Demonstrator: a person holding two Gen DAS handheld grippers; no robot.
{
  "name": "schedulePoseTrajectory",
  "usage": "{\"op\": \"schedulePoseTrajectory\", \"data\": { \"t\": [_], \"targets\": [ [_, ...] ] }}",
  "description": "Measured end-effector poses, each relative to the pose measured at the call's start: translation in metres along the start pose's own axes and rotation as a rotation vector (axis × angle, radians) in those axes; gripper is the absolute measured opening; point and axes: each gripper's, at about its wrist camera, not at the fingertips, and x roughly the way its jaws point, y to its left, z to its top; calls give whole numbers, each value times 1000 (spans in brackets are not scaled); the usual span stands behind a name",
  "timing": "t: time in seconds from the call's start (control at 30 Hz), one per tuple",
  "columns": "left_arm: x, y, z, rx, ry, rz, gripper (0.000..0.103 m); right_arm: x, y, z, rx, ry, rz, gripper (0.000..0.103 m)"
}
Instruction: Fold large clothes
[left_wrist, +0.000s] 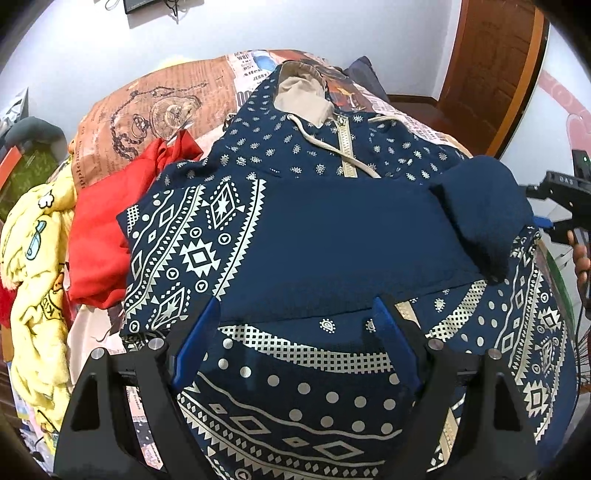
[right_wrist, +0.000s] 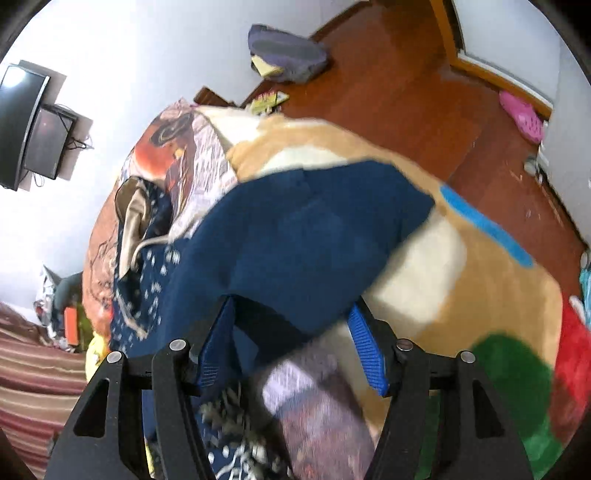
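A navy hoodie with silver tribal print, beige hood lining and a zipper lies spread on the bed. Its left sleeve is folded across the chest and its right sleeve end is lifted and bent over. My left gripper hovers open just above the lower front of the hoodie, holding nothing. My right gripper is open with the plain navy sleeve lying just ahead of its blue fingers; that view is motion-blurred. The right gripper's black body also shows in the left wrist view at the right edge.
A red garment and a yellow cartoon-print garment lie left of the hoodie on the printed bedsheet. A tan, white and green blanket lies right of it. Wooden floor and a door lie beyond the bed.
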Motion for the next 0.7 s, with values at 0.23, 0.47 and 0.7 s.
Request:
{"op": "schedulePoseTrajectory", "data": {
  "t": [0.23, 0.47, 0.7],
  "targets": [
    [-2, 2, 1, 0, -11, 2, 84, 5, 19, 13, -88, -23, -37, 8],
    [-15, 14, -3, -13, -51, 2, 84, -50, 104, -1, -333, -138, 23, 6],
    [-38, 42, -16, -70, -100, -7, 84, -81, 212, -40, -544, -156, 157, 6]
  ]
}}
